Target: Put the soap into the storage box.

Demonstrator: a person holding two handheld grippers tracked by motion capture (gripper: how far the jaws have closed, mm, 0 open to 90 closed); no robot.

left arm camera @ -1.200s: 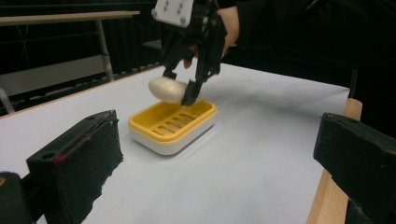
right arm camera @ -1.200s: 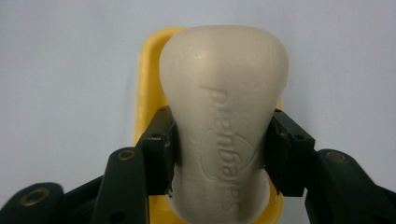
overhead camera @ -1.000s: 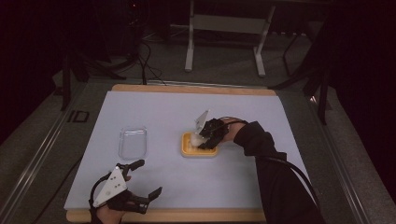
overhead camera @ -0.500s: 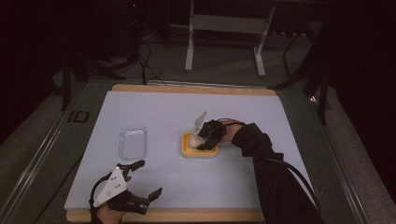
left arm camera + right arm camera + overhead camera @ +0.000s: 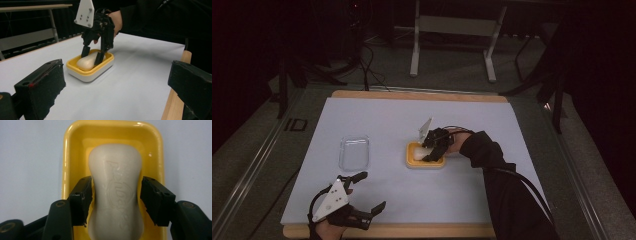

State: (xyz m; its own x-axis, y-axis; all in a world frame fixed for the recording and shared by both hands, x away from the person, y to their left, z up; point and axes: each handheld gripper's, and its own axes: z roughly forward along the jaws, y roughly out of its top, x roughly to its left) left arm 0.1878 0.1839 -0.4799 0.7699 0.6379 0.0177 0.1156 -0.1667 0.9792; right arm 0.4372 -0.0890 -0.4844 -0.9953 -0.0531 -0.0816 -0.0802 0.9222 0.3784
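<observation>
A pale, waisted soap bar (image 5: 115, 195) lies in a yellow dish (image 5: 72, 150) on the white table cover. My right gripper (image 5: 116, 195) points down into the dish, its jaws straddling the bar's waist. The left pad (image 5: 82, 195) sits against the soap, and a thin gap shows at the right pad (image 5: 152, 200). From the high view the dish (image 5: 412, 162) sits at mid-table with the right gripper (image 5: 427, 155) over it. In the left gripper view the dish (image 5: 85, 73) and soap (image 5: 85, 62) stand ahead. My left gripper (image 5: 369, 191) rests open and empty near the front left edge.
A clear plastic lid or tray (image 5: 354, 152) lies left of the dish. The wooden table edge (image 5: 412, 231) runs along the front, close to the left gripper. A grey stand (image 5: 452, 30) is on the floor beyond the table.
The right hand has barely shifted over the dish. The left gripper has stayed where it was.
</observation>
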